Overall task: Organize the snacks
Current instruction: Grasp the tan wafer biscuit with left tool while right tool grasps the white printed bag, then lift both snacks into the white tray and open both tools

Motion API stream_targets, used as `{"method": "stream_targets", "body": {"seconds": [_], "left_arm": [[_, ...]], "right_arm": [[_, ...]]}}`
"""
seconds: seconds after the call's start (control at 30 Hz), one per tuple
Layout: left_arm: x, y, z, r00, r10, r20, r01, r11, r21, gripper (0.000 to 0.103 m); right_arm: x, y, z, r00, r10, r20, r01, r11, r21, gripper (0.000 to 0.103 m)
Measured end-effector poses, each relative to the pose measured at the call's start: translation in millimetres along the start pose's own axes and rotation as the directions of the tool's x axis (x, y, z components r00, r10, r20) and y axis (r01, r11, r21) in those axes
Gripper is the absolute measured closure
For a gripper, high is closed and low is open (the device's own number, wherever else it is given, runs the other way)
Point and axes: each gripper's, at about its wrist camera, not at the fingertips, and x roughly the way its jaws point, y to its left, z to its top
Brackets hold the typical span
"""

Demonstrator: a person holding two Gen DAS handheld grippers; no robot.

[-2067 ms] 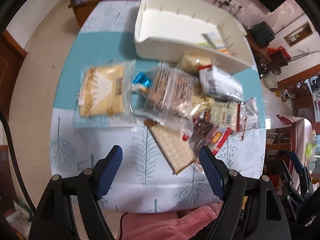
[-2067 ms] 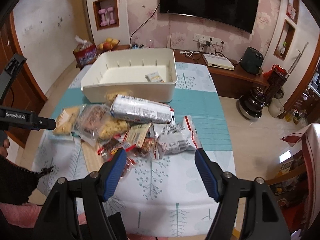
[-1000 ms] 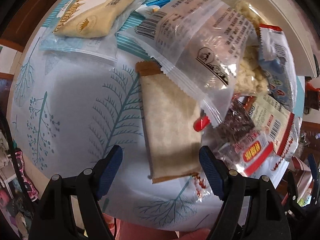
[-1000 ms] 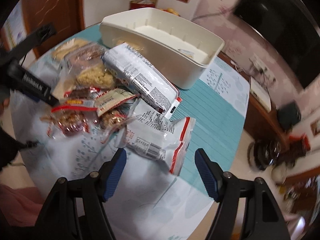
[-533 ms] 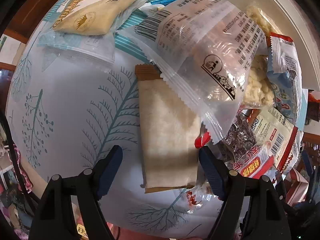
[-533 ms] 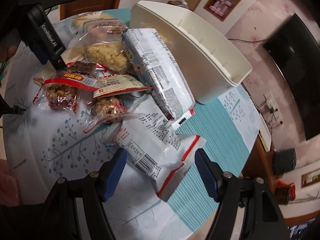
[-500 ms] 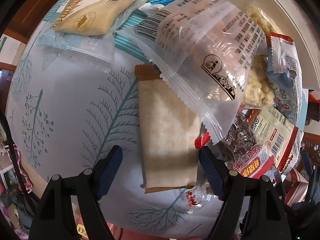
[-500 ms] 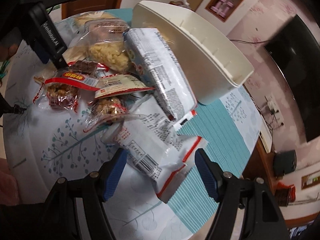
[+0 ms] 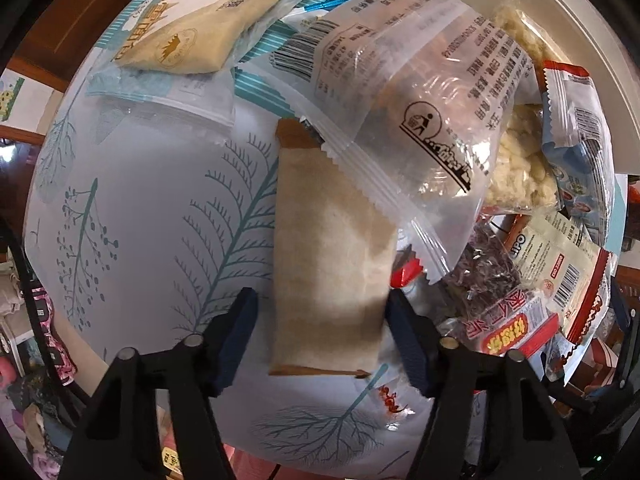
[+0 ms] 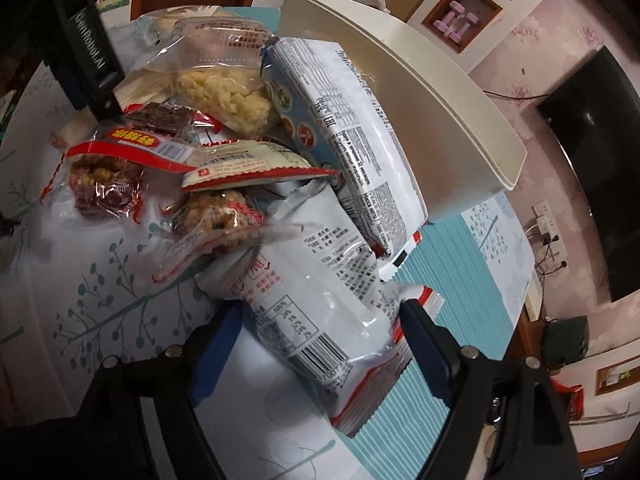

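1. Pointing our left tool (image 9: 320, 320) straight down at the worktop (image 9: 152, 208), we straddle the near end of a flat brown snack packet (image 9: 326, 272); the jaws are closing, the packet lies between them, the right pad sits right at its edge and the left pad is a little clear of it.
2. That brown packet lies flat on the leaf-printed cloth, its far end tucked under a clear bag with black print (image 9: 404, 96).
3. Our right tool (image 10: 320, 344) tilts down over a white, red-edged snack bag (image 10: 320, 300); its jaws are opening, the bag sits between them and the pads do not press on it.
4. Beyond that bag we see a long white-and-blue pack (image 10: 352, 128) leaning against the cream plastic bin (image 10: 432, 92).
5. To the left of the pile lie red-trimmed nut packets (image 10: 108, 172) and a clear bag of pale yellow puffs (image 10: 224, 92).
6. A yellow cake in a clear wrapper (image 9: 200, 28) rests apart at the far left of the worktop.
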Motion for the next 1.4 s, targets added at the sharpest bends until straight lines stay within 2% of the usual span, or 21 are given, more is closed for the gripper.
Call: {"method": "stream_targets", "body": {"seconds": [0.07,0.43,0.57,0.77,0.97,1.13,1.4], "left_arm": [[-1.5,-1.1,-0.9,1.0,0.0,0.005,0.0,1.0,0.0,0.047],[-4.6,6.1,-7.8,1.0,-0.007,-0.017,0.007,1.0,0.018,0.049],[-2.9,8.5,-12.5,0.998,0.01,-0.06,-0.009,1.0,0.015,0.049],[-5.8,14.2,-24.6,0.993,0.026,-0.118,-0.021,0.999,0.045,0.05],[-20.9,12.6,-38.7,0.987,0.053,-0.151,-0.034,0.992,0.123,0.05],[-41.1,8.3,-47.8,0.987,0.068,-0.145,-0.037,0.978,0.206,0.051],[-87.9,6.5,-49.3,0.995,0.073,-0.07,-0.044,0.936,0.349,0.051]], "right_arm": [[0.9,-3.1,-0.8,1.0,0.016,0.005,-0.016,1.0,0.022,0.019],[5.8,-11.5,-1.2,0.999,0.035,-0.016,-0.034,0.995,0.099,0.021],[4.0,-8.4,1.3,0.999,0.017,-0.041,-0.013,0.996,0.091,0.028],[-2.3,-2.9,4.3,0.995,0.032,-0.094,-0.023,0.995,0.096,0.037],[-14.1,8.1,0.8,0.989,0.041,-0.139,-0.023,0.991,0.131,0.039],[-25.4,11.0,-1.5,0.984,0.065,-0.165,-0.029,0.976,0.214,0.041],[-59.8,13.4,1.1,0.989,0.018,-0.144,0.027,0.952,0.304,0.042]]}}
